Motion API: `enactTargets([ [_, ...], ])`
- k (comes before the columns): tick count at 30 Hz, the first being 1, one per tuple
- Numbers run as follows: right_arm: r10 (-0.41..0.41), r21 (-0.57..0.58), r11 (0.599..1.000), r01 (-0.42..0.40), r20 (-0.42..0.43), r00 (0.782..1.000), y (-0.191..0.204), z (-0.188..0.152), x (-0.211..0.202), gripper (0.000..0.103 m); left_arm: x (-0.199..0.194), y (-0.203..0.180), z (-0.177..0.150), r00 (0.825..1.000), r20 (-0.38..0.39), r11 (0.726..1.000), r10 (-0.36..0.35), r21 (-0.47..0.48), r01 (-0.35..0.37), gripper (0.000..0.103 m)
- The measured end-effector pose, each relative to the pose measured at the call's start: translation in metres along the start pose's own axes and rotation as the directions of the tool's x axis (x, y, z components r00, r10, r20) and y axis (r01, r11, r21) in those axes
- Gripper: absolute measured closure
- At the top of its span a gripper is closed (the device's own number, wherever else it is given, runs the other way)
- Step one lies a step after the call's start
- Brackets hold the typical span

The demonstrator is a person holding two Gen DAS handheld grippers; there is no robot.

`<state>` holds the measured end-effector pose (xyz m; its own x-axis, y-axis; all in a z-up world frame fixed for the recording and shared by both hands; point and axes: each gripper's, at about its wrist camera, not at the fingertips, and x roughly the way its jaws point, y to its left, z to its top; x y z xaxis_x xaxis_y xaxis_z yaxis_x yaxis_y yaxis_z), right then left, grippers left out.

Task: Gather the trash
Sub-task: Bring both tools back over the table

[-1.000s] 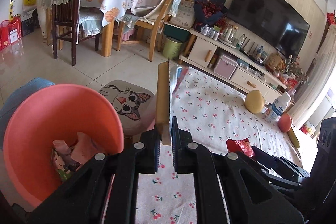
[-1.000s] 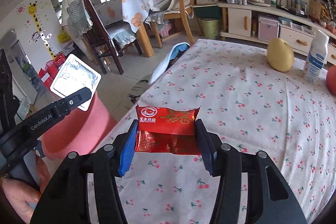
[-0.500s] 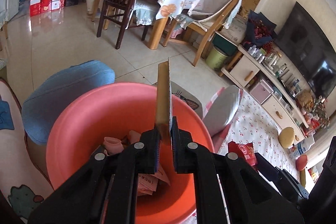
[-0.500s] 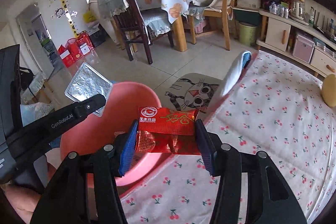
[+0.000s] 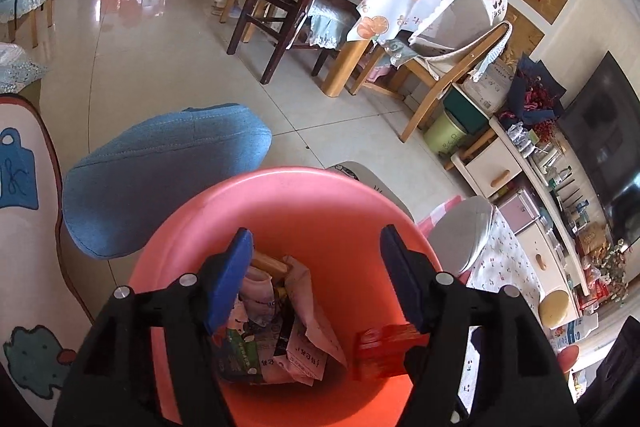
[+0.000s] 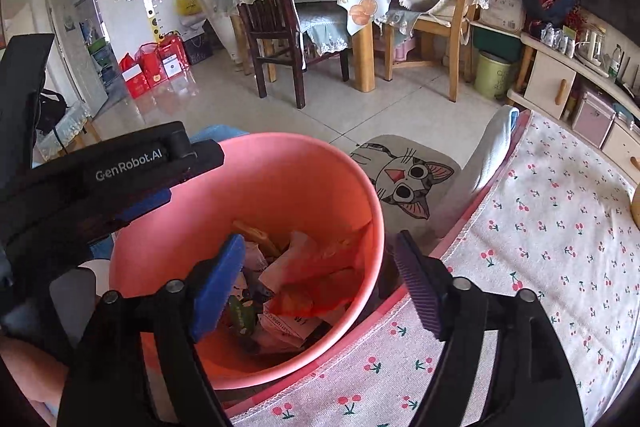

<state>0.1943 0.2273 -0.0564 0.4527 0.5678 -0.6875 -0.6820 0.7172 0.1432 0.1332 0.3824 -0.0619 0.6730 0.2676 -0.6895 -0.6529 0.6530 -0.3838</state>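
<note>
**Both grippers empty over the pink bin**

While both grippers hang above the pink bin [image 5: 280, 203], their jaws stand wide apart with nothing between them: the left gripper [image 5: 316, 279] and the right gripper [image 6: 320, 283] each show bare blue pads. Half a second ago the left one pinched a flat foil-backed pack and the right one clamped a red snack packet; both are now released. That red snack packet [image 5: 384, 347] shows as a motion-blurred smear inside the bin, low against its right wall, its print unreadable. Beneath it lies a heap of crumpled wrappers [image 5: 280, 327], pinkish and green, with small lettering too distorted to read; the foil pack cannot be picked out among them with certainty. On the left tool's arm in the right wrist view, "GenRobot.AI" [image 6: 128, 165] reads clearly.

Just beside the bin's right side runs the edge of the cherry-print tablecloth [image 6: 540, 227]. Beyond the rim sit a cat-face cushion [image 6: 404, 179] and a blue cushion [image 5: 160, 163] on the tiled floor, then dining chairs [image 6: 276, 27] further back.
</note>
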Motion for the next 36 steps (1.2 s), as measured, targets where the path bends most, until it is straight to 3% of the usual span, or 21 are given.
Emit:
enactTargets([
  [2,0.019,0.02,1.0,-0.02,0.019,1.0,-0.005,-0.001,-0.005,0.018,0.0,-0.005,-0.002,1.0,0.006,0.999,0.018,0.035,-0.018,0.023],
  [7,-0.005,0.06,0.998,0.002,0.057,0.998,-0.015,-0.006,-0.025,0.016,-0.006,-0.013,-0.006,0.999,0.042,0.998,-0.003,0.062,0.001,0.016],
  [15,-0.118,0.084,0.99,0.112,0.067,0.991,-0.043,-0.024,-0.057,0.015,-0.018,-0.048,-0.016,0.995,0.078,0.979,-0.066,0.2,0.05,0.005],
  [25,-0.213,0.122,0.972,0.202,0.085,0.973,-0.082,-0.051,-0.095,0.015,-0.043,-0.089,-0.035,0.966,0.156,0.933,-0.205,0.33,0.145,0.004],
  [36,-0.28,0.094,0.959,0.269,0.138,0.95,-0.102,-0.077,-0.147,0.015,-0.062,-0.131,-0.074,0.952,0.155,0.872,-0.264,0.459,0.167,0.004],
])
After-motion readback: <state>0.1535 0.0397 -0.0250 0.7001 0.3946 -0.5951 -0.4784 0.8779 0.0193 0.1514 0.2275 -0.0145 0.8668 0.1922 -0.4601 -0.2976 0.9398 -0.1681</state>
